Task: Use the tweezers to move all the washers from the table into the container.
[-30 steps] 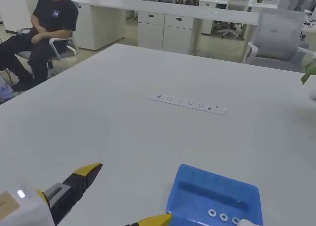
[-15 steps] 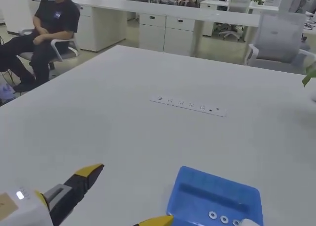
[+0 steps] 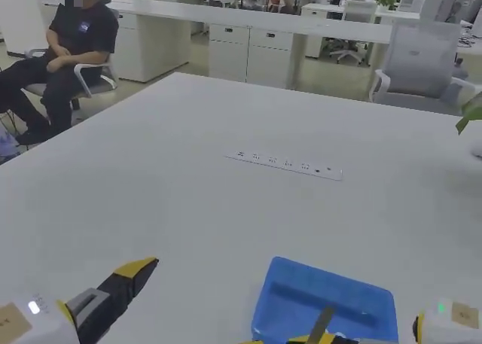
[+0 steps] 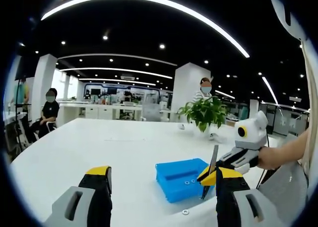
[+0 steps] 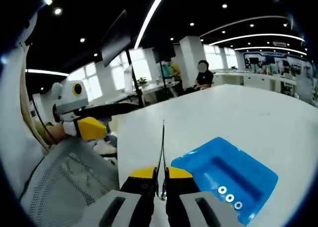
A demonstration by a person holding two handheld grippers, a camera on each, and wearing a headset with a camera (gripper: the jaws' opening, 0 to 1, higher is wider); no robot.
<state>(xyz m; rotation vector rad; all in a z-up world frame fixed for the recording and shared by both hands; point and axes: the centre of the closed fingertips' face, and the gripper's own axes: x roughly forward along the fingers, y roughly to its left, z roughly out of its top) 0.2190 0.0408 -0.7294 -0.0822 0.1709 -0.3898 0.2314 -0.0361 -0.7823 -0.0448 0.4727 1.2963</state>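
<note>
"Washers (image 5: pixel 230 197), position?"
"Three in a row inside the blue container (image 5: pixel 198 162), toward one end. One more washer (image 4: pixel 185 212) lies on the white tabletop (image 4: pixel 99 142), just outside the container's near edge."
"Tweezers (image 5: pixel 162 147)?"
"Held by the right gripper (image 5: pixel 160 173), jaws pressed together on them. In the left gripper view the tips point down beside the container's corner, near the single washer. Whether they touch the tabletop cannot be told."
"Left gripper (image 4: pixel 161 172)?"
"Jaws wide apart, nothing between them. It hovers over the tabletop, left of the container."
"Other items?"
"Power strip (image 3: pixel 286 165) farther out on the tabletop, well apart from the container. Seated person (image 3: pixel 71 43) at far left. Potted plant (image 4: pixel 203 113) beyond the container."
</note>
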